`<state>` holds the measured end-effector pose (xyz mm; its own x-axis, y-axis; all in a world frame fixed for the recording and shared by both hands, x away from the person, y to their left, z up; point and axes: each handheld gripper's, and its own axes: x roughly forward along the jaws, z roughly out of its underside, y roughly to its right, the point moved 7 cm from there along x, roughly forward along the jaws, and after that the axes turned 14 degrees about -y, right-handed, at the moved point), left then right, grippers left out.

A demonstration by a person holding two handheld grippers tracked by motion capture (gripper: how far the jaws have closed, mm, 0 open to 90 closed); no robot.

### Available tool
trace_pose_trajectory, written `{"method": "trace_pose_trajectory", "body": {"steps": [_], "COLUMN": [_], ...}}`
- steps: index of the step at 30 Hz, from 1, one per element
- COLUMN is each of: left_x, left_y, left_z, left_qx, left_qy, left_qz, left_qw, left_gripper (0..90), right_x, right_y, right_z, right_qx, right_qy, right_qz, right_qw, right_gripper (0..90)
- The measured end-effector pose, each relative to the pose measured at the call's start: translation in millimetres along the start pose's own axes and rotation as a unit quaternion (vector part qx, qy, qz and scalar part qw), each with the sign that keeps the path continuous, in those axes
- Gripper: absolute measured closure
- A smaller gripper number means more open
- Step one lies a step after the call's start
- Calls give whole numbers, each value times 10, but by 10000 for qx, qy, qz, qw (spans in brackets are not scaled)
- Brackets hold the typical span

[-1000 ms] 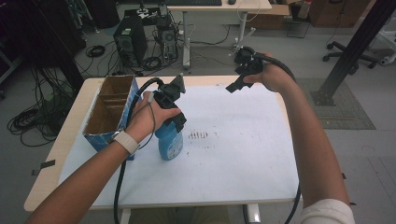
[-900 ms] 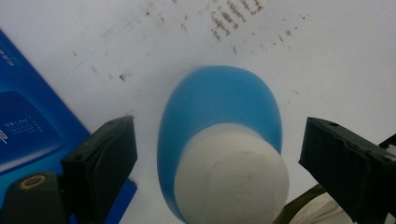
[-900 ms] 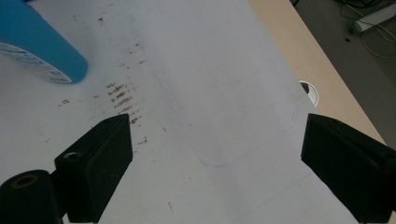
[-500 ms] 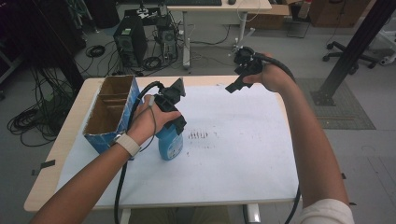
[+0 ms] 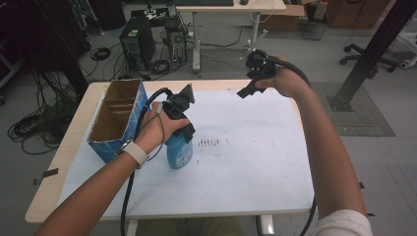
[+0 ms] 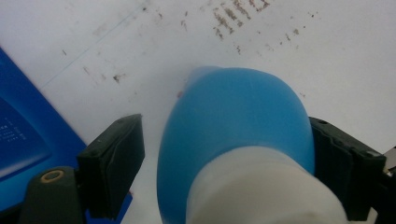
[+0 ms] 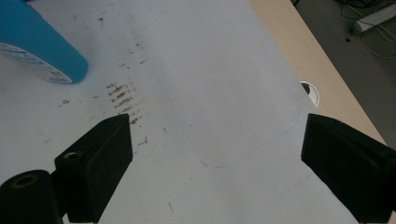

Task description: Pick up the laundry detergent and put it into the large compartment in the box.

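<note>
Blue plastic is what sits between the jaws of the left hand-held gripper (image 6: 219, 154): the blue bottle (image 5: 178, 150) stands upright on the white sheet that covers the surface (image 5: 255, 167), with its long side going straight up and down. The left hand-held gripper comes at it from above, around the top part near the white cap (image 6: 261, 186). Its jaws have just been closing in on the bottle. In the left gripper view the jaw on the right side looks like it touches the blue side, but there is a thin gap at the other jaw, so the bottle is between them and not squeezed yet. The left hand (image 5: 160, 130) is much nearer to the bottle than the right one. The bottom of the bottle is hidden by its own round body in the left gripper view, and the hand covers its top in the high view. Just beside it stands a blue cardboard box (image 5: 114, 120) with an open top. Farther away, the right hand-held gripper (image 5: 248, 87) hangs in the air over the far edge, its jaws wide apart with nothing in them. Some dark smudges (image 5: 208, 142) mark the sheet near the bottle.
</note>
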<state>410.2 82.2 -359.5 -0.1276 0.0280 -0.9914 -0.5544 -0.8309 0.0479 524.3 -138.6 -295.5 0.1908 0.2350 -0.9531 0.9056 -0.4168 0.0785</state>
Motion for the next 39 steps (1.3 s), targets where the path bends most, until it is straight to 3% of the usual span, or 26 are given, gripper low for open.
{"method": "trace_pose_trajectory", "body": {"steps": [15, 19, 39], "left_x": [26, 12, -55], "left_y": [-5, 13, 0], "left_z": [-11, -13, 6], "left_qx": [-2, 22, 24], "left_qy": [19, 51, 51], "left_qz": [75, 91, 56], "left_qw": [10000, 9999, 10000], "left_gripper": [296, 362, 369], "right_x": [1, -4, -29], "right_y": [-3, -2, -3], "right_z": [1, 6, 42], "right_qx": [-3, 5, 47], "right_qy": [-3, 9, 39], "right_qz": [-10, 3, 18], "right_qw": [10000, 10000, 10000], "right_gripper": [90, 90, 90]}}
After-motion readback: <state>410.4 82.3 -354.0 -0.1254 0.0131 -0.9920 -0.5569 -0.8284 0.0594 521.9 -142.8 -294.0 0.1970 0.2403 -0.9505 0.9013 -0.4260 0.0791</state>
